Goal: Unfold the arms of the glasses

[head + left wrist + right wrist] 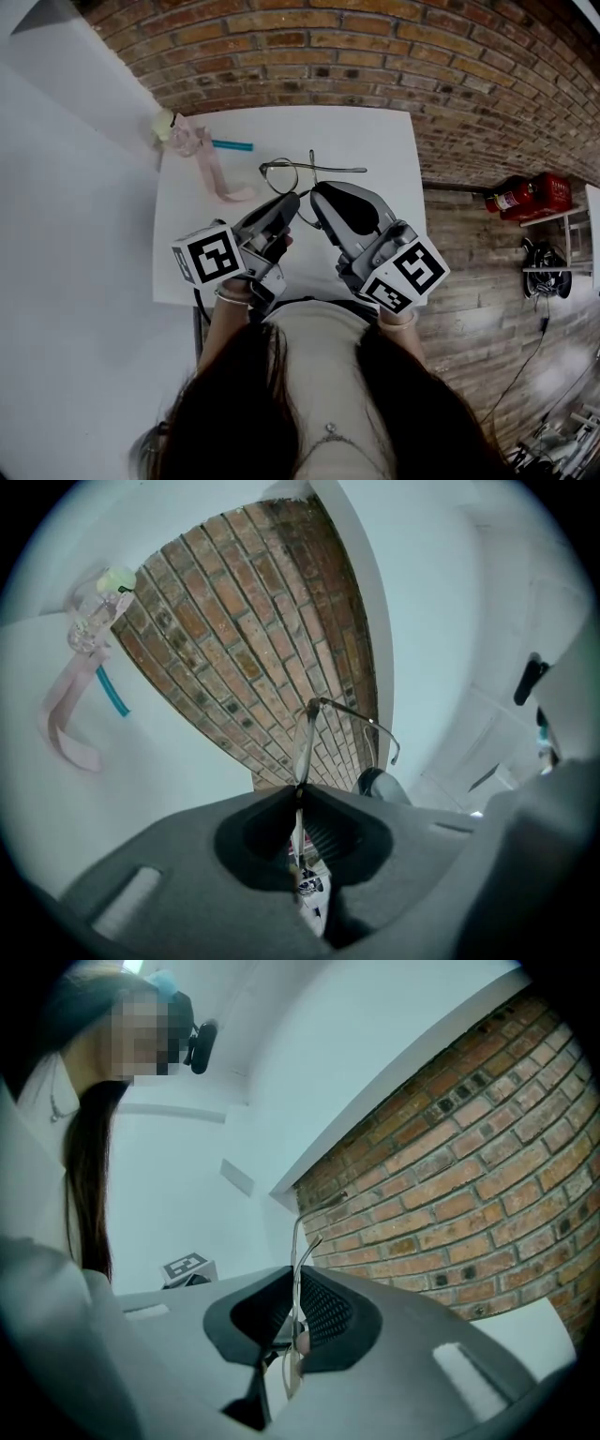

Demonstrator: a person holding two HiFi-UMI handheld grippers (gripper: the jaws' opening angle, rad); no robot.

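Found left tongs (298, 794) clamped shut on the wire frame of the glasses (305, 733), right tongs (295, 1283) clamped on another thin wire part. Located glasses at centre of head view, over the white desk (375, 141). Noted pink strap (214, 173) and teal pen (232, 145) at upper left.

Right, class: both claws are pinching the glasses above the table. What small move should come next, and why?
Probably swing the right claw slowly outward, left claw holding steady: each is shut on the thin wire glasses, and one arm looks only partly opened.
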